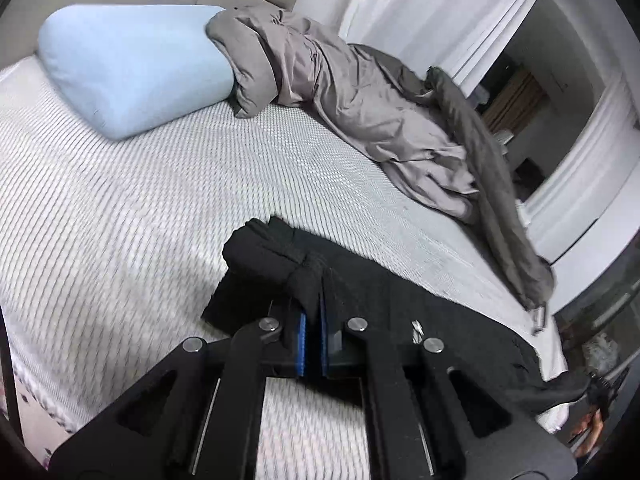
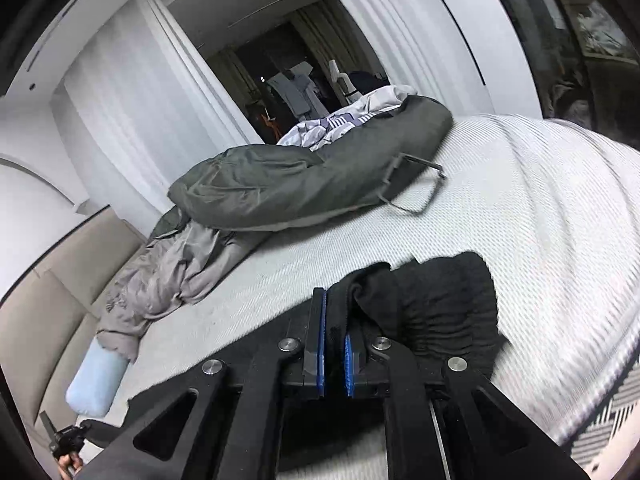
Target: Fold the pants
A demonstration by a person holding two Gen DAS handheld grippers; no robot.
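Black pants (image 1: 400,300) lie across a white ribbed mattress (image 1: 120,220). My left gripper (image 1: 313,312) is shut on a bunched end of the pants, blue pads pressed on the black cloth, which is lifted off the bed. In the right wrist view my right gripper (image 2: 335,312) is shut on the gathered elastic waistband end of the pants (image 2: 440,304), with black fabric pinched between its blue pads. The other gripper (image 2: 66,440) and a hand holding it show small at the lower left there.
A light blue pillow (image 1: 132,68) lies at the head of the bed. A grey crumpled duvet (image 1: 360,108) runs along the far side, darker grey bedding (image 2: 304,184) heaped beside it. White curtains (image 1: 420,12) and a dark doorway (image 2: 304,80) stand beyond.
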